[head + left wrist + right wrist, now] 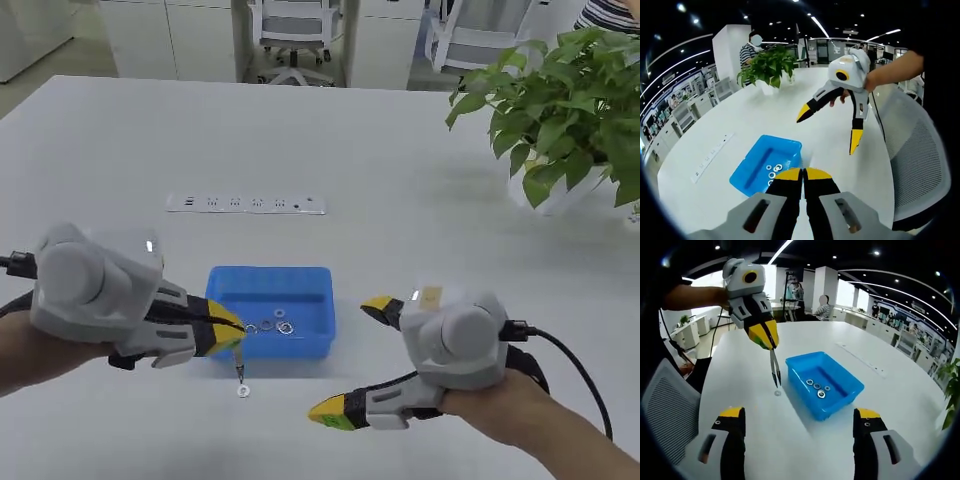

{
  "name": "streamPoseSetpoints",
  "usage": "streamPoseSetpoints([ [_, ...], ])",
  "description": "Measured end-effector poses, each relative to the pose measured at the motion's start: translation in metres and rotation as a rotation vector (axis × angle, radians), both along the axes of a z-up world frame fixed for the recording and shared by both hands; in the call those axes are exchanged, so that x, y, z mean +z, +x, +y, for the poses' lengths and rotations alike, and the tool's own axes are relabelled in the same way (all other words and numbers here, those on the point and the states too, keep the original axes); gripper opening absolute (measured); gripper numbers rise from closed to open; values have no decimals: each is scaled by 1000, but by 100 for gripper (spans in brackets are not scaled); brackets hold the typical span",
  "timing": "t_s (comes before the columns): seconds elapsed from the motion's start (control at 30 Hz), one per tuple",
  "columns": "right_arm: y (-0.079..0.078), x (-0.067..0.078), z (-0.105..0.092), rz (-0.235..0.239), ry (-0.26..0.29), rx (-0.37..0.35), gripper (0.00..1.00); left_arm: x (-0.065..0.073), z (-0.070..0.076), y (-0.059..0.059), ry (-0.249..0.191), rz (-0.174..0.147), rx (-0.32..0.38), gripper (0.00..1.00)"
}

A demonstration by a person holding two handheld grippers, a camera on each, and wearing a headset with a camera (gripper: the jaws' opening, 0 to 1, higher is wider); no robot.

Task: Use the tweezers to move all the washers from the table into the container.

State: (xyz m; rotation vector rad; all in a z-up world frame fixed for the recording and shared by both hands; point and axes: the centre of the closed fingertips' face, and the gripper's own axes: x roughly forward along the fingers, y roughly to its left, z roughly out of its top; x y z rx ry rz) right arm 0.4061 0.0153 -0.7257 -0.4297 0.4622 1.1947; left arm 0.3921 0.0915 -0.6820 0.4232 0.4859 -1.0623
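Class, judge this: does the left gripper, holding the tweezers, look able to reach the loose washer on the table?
Probably yes. The left gripper holds the tweezers with their tips close to the washer; bare table lies around it, and the right gripper stands open off to one side.

Tweezers [774,367] slim, metal, pinched in left gripper [234,330]; pointing down at table [420,190], tips nearly together; they sit just short of one small silver washer [243,391], flat on the white top, just beside the container's near wall; container [270,273] a blue rect. tray, open, upright; several more washers [817,387] flat on its floor, loosely clustered.
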Motion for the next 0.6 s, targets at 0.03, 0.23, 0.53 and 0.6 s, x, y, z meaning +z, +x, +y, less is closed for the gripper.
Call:
streamPoseSetpoints([
  [0.03,-1,0,0,3,0,0,91,-1,0,0,-2,2,3,4],
  [0.23,-2,0,1,10,6,-1,93,-4,1,2,-5,8,14,5],
  [0.53,-4,-5,-1,23,-5,-2,94,-9,0,2,-3,18,11,5],
  [0.6,-5,-6,-1,25,-8,-1,93,-10,-1,2,-6,21,12,5],
])
